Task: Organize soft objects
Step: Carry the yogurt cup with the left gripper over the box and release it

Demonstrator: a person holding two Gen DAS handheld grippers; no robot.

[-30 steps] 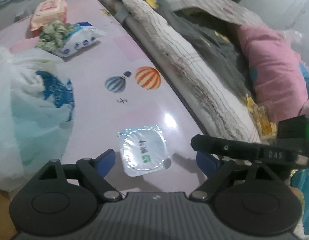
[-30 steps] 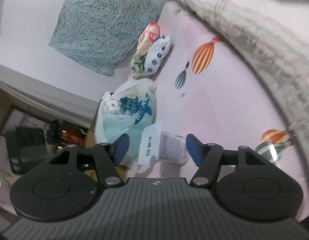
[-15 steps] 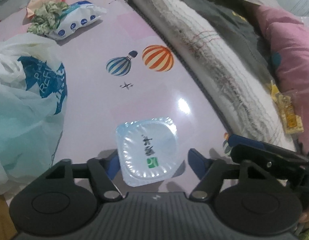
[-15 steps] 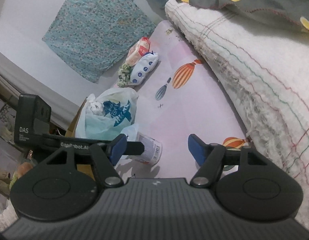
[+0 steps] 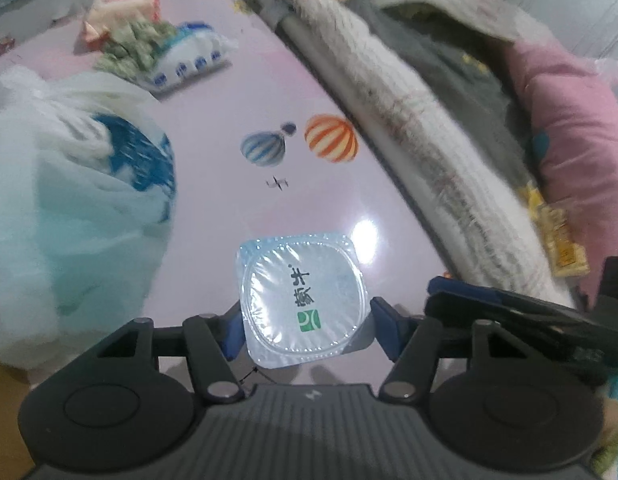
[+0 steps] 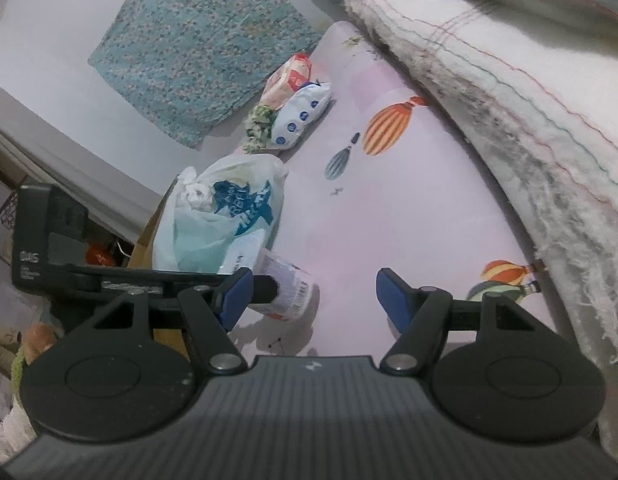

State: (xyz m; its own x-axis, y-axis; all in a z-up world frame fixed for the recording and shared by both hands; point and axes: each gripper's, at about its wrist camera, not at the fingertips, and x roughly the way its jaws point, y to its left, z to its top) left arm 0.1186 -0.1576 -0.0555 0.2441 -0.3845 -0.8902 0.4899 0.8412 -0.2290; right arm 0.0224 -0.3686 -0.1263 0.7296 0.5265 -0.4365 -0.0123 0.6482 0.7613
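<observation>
Two tongs are at work. The left tongs point(image 5: 305, 324) sit about half-spread around a sealed plastic cup point(image 5: 303, 298) on the pink counter point(image 5: 229, 128), pads at its sides (contact unclear). The right tongs point(image 6: 313, 294) gape half-open, empty. Only the right view shows the cup's barcoded side point(image 6: 287, 290) and the knotted bag point(image 6: 225, 216).

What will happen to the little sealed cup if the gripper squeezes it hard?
The sealed cup looks like thin plastic with a film lid, so it would probably dent and the lid might burst. It stands narrow end down on a glossy tabletop, so a push may slide or tip it.
</observation>
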